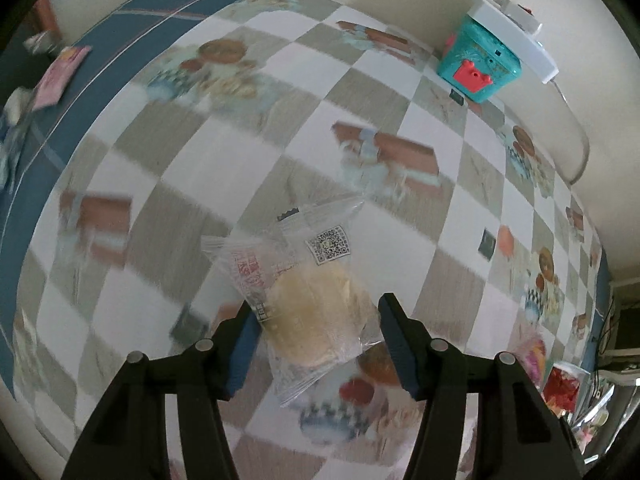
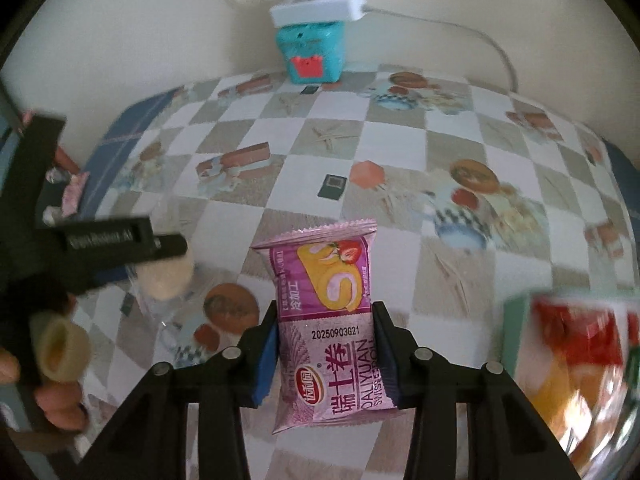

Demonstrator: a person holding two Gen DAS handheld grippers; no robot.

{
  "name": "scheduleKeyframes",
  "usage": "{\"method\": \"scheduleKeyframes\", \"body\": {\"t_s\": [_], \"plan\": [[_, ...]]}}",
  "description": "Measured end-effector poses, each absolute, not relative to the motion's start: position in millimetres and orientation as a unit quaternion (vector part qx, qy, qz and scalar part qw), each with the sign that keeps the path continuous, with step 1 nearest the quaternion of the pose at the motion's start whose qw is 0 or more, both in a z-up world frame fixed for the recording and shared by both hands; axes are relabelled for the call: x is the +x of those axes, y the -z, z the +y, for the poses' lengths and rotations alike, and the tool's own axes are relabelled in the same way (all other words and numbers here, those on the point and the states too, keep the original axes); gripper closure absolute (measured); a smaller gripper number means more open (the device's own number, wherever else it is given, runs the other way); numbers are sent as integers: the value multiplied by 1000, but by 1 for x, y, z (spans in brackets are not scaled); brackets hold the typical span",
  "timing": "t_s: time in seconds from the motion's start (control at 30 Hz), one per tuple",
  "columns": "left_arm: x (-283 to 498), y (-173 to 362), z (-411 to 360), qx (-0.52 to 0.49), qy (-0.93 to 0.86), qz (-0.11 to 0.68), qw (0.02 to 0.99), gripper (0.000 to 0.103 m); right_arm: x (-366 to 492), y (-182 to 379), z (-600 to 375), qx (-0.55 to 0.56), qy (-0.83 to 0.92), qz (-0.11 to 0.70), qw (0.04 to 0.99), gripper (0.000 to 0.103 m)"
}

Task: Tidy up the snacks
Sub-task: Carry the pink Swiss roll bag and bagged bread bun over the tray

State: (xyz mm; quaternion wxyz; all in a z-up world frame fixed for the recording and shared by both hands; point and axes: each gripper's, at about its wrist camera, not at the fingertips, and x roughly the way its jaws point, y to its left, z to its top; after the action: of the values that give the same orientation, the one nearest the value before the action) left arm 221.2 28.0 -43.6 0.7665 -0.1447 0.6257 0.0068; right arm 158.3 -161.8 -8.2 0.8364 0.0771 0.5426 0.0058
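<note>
My left gripper (image 1: 318,320) is shut on a clear-wrapped round pale cake (image 1: 316,312) and holds it above the checkered tablecloth (image 1: 280,80). The same cake (image 2: 166,276) and the left gripper's black body (image 2: 92,248) show at the left of the right wrist view. My right gripper (image 2: 325,334) is shut on a pink Swiss roll packet (image 2: 332,320), upright between the blue pads (image 2: 267,354).
A teal toy box (image 2: 312,54) with a white power strip (image 2: 320,8) on top stands at the table's far edge by the wall. Blurred red and orange snack packs (image 2: 576,364) lie at the right. Pink packets (image 1: 60,72) lie at the far left.
</note>
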Motion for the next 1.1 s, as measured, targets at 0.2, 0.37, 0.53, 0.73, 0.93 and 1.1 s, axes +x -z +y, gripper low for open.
{"method": "scheduleKeyframes", "body": {"t_s": [0.2, 0.37, 0.53, 0.73, 0.93, 1.1], "plan": [[187, 35, 28, -161, -16, 614, 773, 42, 116, -2, -170, 101, 12, 522, 847, 58], [169, 27, 25, -162, -20, 607, 778, 43, 89, -10, -174, 114, 26, 506, 855, 58], [151, 8, 23, -167, -20, 593, 787, 43, 74, -21, -181, 123, 36, 494, 860, 58], [138, -10, 10, -161, -23, 579, 799, 43, 63, -41, -195, 130, 42, 461, 877, 58], [135, -30, -16, -144, -10, 562, 814, 43, 55, -53, -219, 142, 58, 441, 885, 58], [131, -44, -43, -125, 7, 552, 824, 43, 44, -63, -246, 149, 83, 426, 888, 58]]}}
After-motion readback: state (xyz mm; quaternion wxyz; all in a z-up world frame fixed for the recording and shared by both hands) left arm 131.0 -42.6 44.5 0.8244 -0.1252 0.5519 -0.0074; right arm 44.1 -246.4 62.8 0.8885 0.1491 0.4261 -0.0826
